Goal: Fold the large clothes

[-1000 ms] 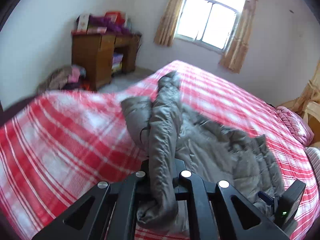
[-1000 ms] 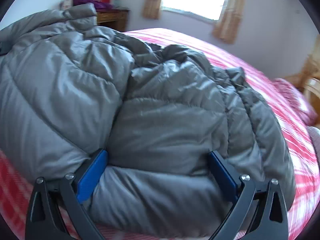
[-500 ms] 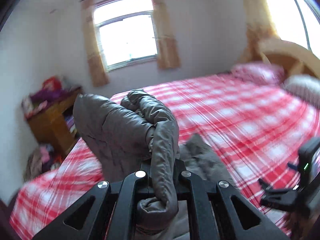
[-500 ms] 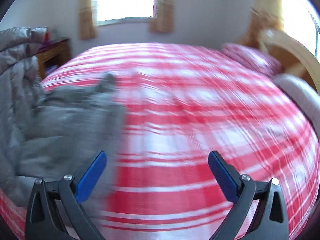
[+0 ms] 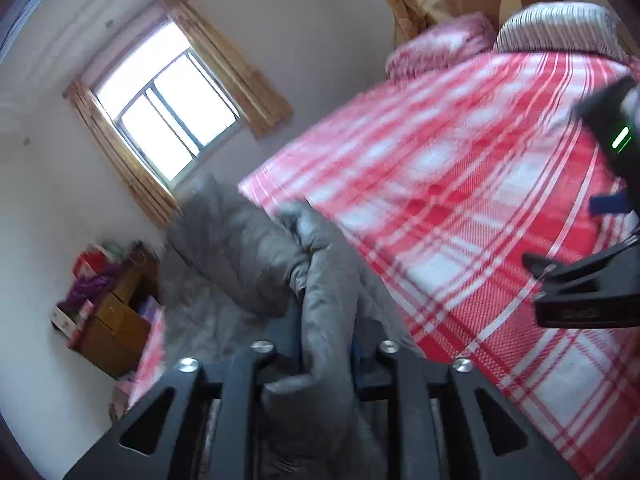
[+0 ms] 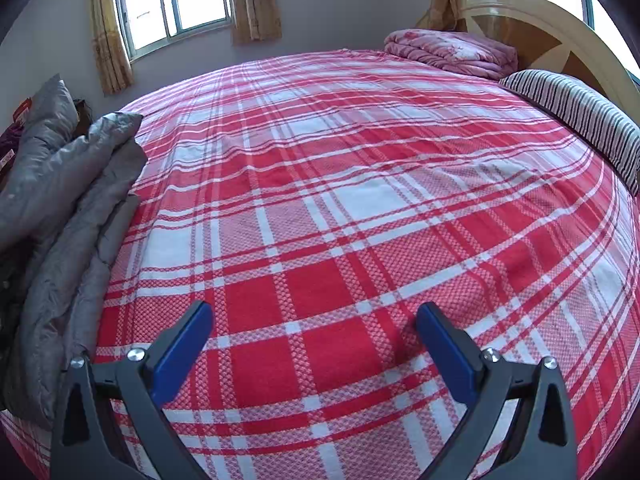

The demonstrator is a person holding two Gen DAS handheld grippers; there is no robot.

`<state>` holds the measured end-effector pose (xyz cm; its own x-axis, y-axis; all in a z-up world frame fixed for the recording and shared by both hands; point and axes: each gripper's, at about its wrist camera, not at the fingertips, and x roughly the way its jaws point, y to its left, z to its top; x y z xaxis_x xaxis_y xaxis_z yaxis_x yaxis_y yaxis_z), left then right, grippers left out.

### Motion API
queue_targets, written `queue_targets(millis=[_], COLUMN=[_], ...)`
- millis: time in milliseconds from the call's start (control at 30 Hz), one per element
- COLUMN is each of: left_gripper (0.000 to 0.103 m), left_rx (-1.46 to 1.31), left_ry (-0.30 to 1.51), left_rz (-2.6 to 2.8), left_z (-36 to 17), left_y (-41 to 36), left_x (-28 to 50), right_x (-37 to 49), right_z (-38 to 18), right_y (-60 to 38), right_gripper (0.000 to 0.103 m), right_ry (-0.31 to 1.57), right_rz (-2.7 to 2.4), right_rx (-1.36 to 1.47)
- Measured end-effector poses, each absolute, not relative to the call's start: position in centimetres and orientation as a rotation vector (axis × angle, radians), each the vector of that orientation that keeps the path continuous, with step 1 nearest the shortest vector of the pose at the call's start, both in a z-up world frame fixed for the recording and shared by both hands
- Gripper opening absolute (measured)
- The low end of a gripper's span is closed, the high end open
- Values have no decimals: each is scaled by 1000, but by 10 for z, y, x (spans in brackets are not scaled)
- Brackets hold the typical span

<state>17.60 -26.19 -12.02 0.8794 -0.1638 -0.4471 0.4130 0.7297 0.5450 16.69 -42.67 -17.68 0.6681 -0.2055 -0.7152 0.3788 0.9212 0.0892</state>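
A grey puffer jacket is gripped by the left gripper, whose jaws are closed tight on a bunched fold of the fabric; the fold runs up between the fingers and spills over the front of the tool. The rest of the jacket is seen piled at the left edge of the bed, partly draped over that edge, w/ a quilted panel standing up behind the pinched fold. In the right wrist view the same jacket is shown heaped along the bed's left edge, its layers stacked and creased. The right gripper is held wide open above the red-and-white plaid sheet, nothing between its blue pads, and is well apart from the jacket; its black body is also caught at the right side of the left wrist view, a green light showing on it. At the head end of the bed a folded pink quilt is laid near the far corner, w/ a striped pillow just beside it against the curved wooden headboard. A curtained window is set in the far wall. A wooden desk w/ clutter on top, prob. boxes & cloth though blurred, is seen beyond the bed's left edge.
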Motion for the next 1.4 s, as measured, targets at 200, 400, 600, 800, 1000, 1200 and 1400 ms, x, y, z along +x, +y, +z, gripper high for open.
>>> queue_targets(millis=[200,400,600,800,1000,1200,1400], left_gripper=[98,98,98,98,98,98,99], left_rx=[497,292,106,54,45,69,209], left_ry=[306,448,663,702,640,648,634], left_rz=[-283,135,490,438,296,246,199], left_z=[-51,-42,-93,-108,-100,-100,-109], left_y=[-207,-102,-15,-10,-33,-72,-120], left_x=[166,251,352,367,378,390,389], right_x=[172,182,245,349,388,376,367], right_z=[-173,-99,-11,12,-52,-89,-112], right_y=[-431,-409,-314,-223,-208,-248,-286], right_gripper=[100,88,85,77,72,72,72], right_ry=[765,663,555,582,639,677,712], right_rz=[-358,-329,-168,-41,-56,-120,-142], right_rx=[213,172,29,41,15,44,150])
